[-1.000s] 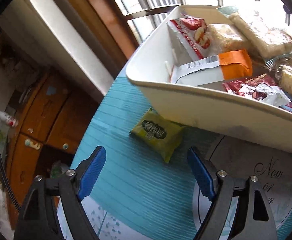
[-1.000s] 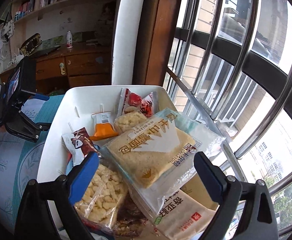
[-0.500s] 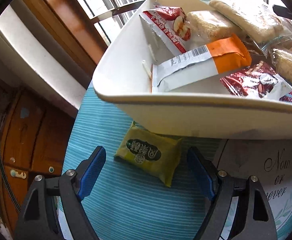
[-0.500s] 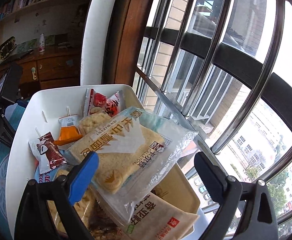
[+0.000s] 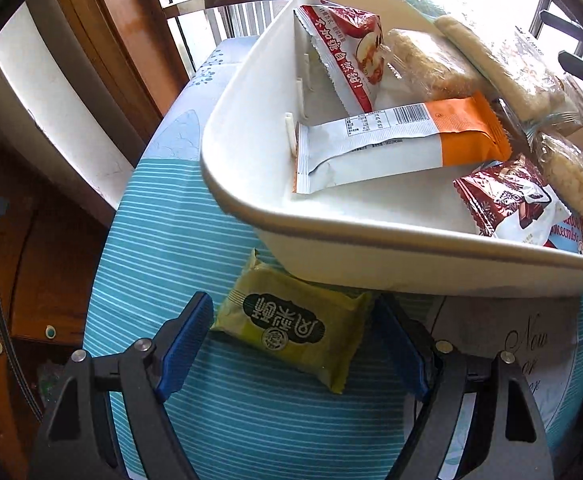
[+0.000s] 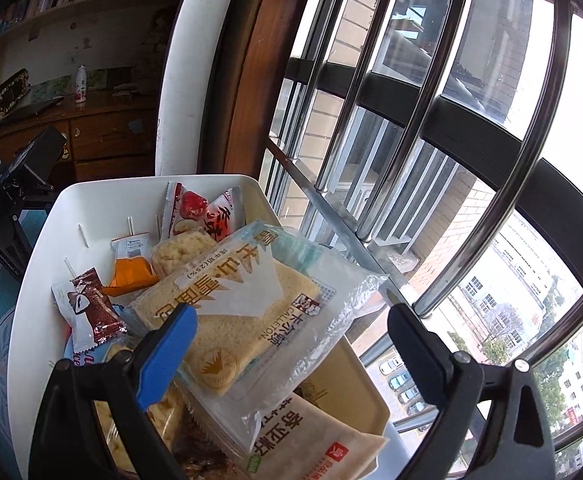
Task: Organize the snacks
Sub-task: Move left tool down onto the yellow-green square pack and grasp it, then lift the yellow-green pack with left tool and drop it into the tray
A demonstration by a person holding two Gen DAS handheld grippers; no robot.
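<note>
A yellow-green snack packet (image 5: 291, 322) lies on the blue striped tablecloth, partly under the rim of a white basket (image 5: 331, 224). My left gripper (image 5: 293, 344) is open with its blue pads on either side of the packet, not closed on it. The basket holds an orange-and-white bar (image 5: 395, 142), a red-and-white pouch (image 5: 339, 52), a dark red packet (image 5: 507, 200) and rice-cake bags. In the right wrist view my right gripper (image 6: 291, 336) is open and empty above the basket (image 6: 43, 272), over a large bread bag (image 6: 251, 308).
The table edge drops off at the left toward wooden drawers (image 5: 15, 280). A window with metal bars (image 6: 411, 120) stands just beyond the basket. A round printed mat (image 5: 531, 344) lies right of the left gripper. The left gripper's body (image 6: 15, 176) shows beside the basket in the right wrist view.
My left gripper has moved forward and down, so the yellow-green packet now lies between its pads. My right gripper has swung right toward the window, still open over the basket.
</note>
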